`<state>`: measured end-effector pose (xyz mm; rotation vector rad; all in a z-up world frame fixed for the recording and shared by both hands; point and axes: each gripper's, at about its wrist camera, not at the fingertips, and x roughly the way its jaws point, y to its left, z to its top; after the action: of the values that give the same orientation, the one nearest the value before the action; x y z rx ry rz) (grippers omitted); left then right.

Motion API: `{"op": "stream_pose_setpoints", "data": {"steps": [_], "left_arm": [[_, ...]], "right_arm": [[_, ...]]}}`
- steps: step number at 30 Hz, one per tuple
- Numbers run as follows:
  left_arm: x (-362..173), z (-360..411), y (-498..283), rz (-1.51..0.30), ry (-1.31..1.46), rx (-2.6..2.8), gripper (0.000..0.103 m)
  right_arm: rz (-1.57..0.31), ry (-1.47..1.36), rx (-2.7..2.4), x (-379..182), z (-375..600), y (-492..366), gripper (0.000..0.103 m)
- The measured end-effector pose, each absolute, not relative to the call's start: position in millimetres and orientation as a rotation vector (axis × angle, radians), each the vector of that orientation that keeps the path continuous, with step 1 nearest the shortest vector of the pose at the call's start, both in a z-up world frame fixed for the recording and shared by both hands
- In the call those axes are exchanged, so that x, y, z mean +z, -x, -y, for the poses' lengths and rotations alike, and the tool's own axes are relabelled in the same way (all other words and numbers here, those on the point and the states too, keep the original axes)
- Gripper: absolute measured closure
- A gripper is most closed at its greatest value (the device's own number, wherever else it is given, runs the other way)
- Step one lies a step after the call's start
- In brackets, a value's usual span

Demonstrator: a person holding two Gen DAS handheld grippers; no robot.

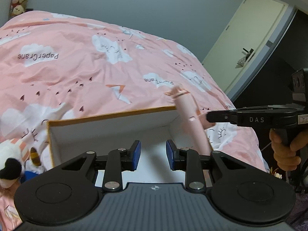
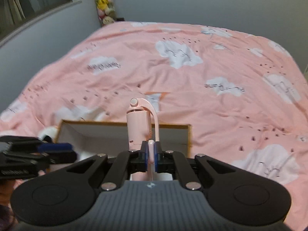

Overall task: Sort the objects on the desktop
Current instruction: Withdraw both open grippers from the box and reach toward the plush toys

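Right claw (image 2: pixel 151 155) pinches the pink gadget (image 2: pixel 137 127), possibly a handheld fan, above the box (image 2: pixel 123 124); left claw (image 1: pixel 153 155) part-open, empty.

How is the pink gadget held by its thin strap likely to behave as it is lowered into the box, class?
The pink gadget will probably swing, since the right claw pinches only its thin strap. Its body looks like stiff plastic, so it should not bend. Being rounded, it may roll or tip over once it rests in the box.
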<state>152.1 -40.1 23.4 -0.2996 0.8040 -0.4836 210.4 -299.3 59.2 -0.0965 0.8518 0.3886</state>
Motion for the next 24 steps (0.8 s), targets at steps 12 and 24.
{"op": "stream_pose_setpoints", "data": {"steps": [12, 24], "left_arm": [[17.5, 20.1, -141.3, -0.82, 0.331, -0.468, 0.071], [19.4, 8.4, -126.8, -0.806, 0.356, -0.467, 0.071]], "right_arm": [[-0.921, 0.23, 0.261, 15.8, 285.1, -206.0, 0.097], [-0.976, 0.264, 0.186, -14.1, 287.0, -205.0, 0.098]]}}
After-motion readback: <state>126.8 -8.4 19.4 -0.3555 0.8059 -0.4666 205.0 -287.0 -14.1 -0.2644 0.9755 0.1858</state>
